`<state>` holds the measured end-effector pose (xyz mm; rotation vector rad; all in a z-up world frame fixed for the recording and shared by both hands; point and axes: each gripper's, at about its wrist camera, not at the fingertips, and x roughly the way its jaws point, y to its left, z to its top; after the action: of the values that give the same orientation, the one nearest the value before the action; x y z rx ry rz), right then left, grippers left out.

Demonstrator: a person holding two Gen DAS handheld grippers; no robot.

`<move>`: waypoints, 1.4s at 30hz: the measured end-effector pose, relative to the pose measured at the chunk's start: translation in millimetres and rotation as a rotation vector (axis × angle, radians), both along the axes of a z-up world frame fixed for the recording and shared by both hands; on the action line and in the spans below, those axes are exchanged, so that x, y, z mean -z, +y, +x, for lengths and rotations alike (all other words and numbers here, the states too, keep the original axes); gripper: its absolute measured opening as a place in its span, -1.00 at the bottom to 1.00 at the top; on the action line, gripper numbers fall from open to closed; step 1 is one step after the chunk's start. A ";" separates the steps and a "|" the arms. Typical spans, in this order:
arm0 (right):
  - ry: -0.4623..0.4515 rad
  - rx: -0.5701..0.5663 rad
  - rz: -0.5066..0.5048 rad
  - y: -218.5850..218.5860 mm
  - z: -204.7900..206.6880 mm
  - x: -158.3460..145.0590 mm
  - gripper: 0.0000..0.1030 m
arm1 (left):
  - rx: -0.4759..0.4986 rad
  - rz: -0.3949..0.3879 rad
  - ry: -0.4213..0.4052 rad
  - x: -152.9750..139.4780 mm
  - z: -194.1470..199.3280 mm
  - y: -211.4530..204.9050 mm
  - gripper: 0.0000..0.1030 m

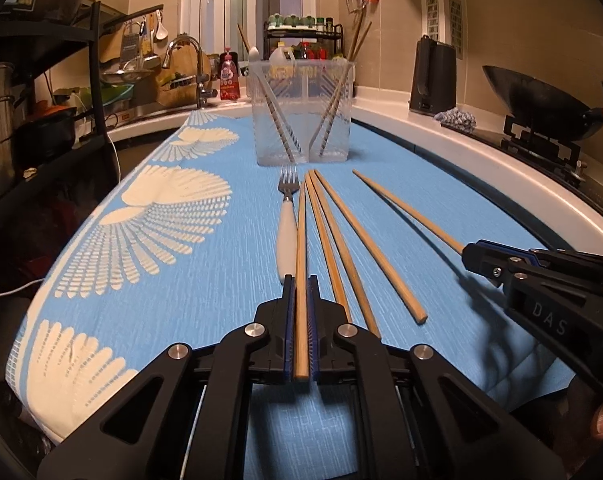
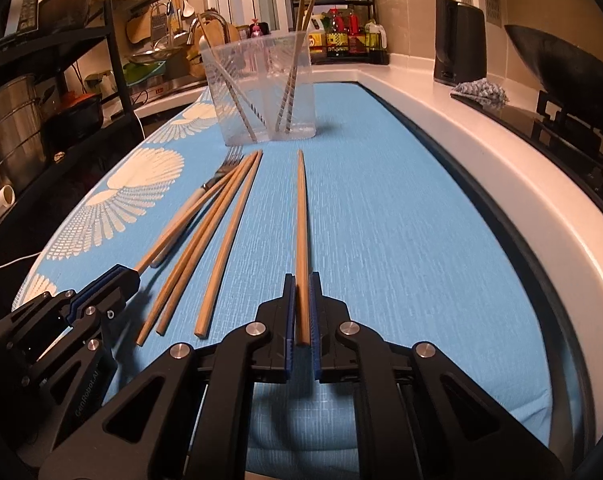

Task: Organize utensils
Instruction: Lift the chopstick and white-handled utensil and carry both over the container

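Two tongs [image 1: 300, 280] [image 2: 300, 278] clamp chopsticks [image 1: 301, 260] [image 2: 301, 240] pointing, seemingly, toward holder [image 1: 303, 112]

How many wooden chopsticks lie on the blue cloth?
5: one in the left gripper, one in the right gripper, three loose chopsticks between them. More stand in the clear holder.

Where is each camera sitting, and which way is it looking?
Left wrist view: sits on the left tool, looking along its chopstick toward the clear holder; the right tool shows at the right edge.
Right wrist view: sits on the right tool, looking along its own chopstick toward the holder; the left tool shows at lower left.
Both share: blue cloth, fork, loose chopsticks, holder.
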<state>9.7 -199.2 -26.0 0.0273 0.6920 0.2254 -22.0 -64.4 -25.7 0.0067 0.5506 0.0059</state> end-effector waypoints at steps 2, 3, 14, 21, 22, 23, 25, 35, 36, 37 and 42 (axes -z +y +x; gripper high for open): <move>-0.023 0.005 -0.001 -1.9 -4.0 -8.6 -0.87 | -0.001 -0.002 -0.022 -7.2 -2.6 0.8 -0.88; -0.032 0.006 -0.002 -2.2 -6.0 -11.9 -0.87 | -0.002 -0.001 -0.038 -11.9 -4.6 1.3 -0.88; -0.157 0.002 -0.030 -8.5 -18.8 -70.1 -0.87 | 0.011 0.027 -0.182 -60.7 -15.1 -3.0 -0.88; -0.196 -0.003 -0.034 -11.8 -17.9 -97.5 -0.88 | -0.003 0.008 -0.203 -78.5 -11.6 3.1 -0.88; -0.201 -0.003 -0.033 -12.6 -17.3 -101.0 -0.88 | -0.004 0.004 -0.204 -80.7 -10.2 4.2 -0.88; -0.203 -0.002 -0.032 -13.3 -17.1 -103.5 -0.88 | -0.004 0.001 -0.205 -82.6 -9.2 4.6 -0.88; -0.208 0.000 -0.027 -15.2 -15.5 -108.8 -0.88 | -0.005 -0.004 -0.210 -87.1 -6.6 5.6 -0.88; -0.239 -0.011 0.002 -20.5 -2.4 -139.1 -0.88 | 0.029 -0.053 -0.211 -118.6 13.1 24.0 -0.88; -0.238 -0.014 0.006 -20.8 -0.1 -142.3 -0.88 | 0.032 -0.063 -0.204 -121.3 15.6 26.4 -0.88; -0.237 -0.020 0.014 -21.0 3.1 -146.6 -0.88 | 0.039 -0.070 -0.193 -124.1 18.7 29.0 -0.88; -0.223 -0.056 0.039 -16.2 14.6 -163.3 -0.88 | 0.094 -0.089 -0.142 -139.9 32.8 35.7 -0.88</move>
<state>24.2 -215.4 137.3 0.0197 0.4663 0.2909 10.8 -28.6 114.2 -0.0542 0.4077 -0.1087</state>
